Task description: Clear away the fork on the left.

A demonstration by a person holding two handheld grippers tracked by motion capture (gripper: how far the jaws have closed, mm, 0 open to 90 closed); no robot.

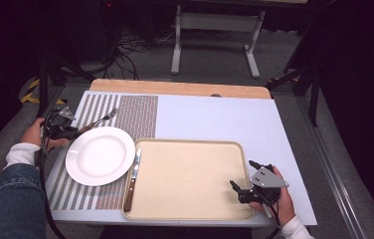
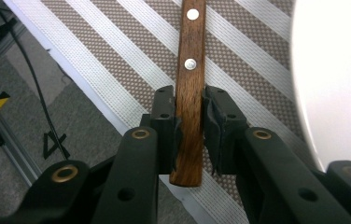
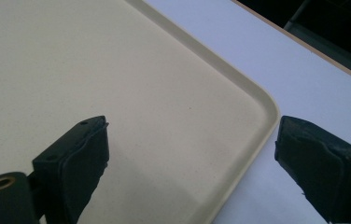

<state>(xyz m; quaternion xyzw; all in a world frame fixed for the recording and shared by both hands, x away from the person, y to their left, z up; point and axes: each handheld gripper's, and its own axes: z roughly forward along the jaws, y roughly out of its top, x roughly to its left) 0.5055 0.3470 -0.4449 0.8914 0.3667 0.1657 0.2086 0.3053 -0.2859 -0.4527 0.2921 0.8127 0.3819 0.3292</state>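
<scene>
at the left edge of the high view the left gripper (image 1: 78, 132) is clamped on the fork (image 1: 97, 122) handle beside the plate (image 1: 100, 155). the knife (image 1: 133, 178) lies on the tray (image 1: 190, 180) rim; the right gripper (image 1: 243, 179), jaws apart and empty, hovers at the lower right, so placing the fork looks left to do.

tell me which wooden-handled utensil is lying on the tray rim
The wooden-handled steak knife, lying along the beige tray's left rim beside the round white plate. The wooden-handled fork sits between the left gripper's fingers instead.

Dim room, grey floor (image 1: 210, 59), white table frame (image 1: 215, 22), cables (image 1: 130, 50)
</scene>
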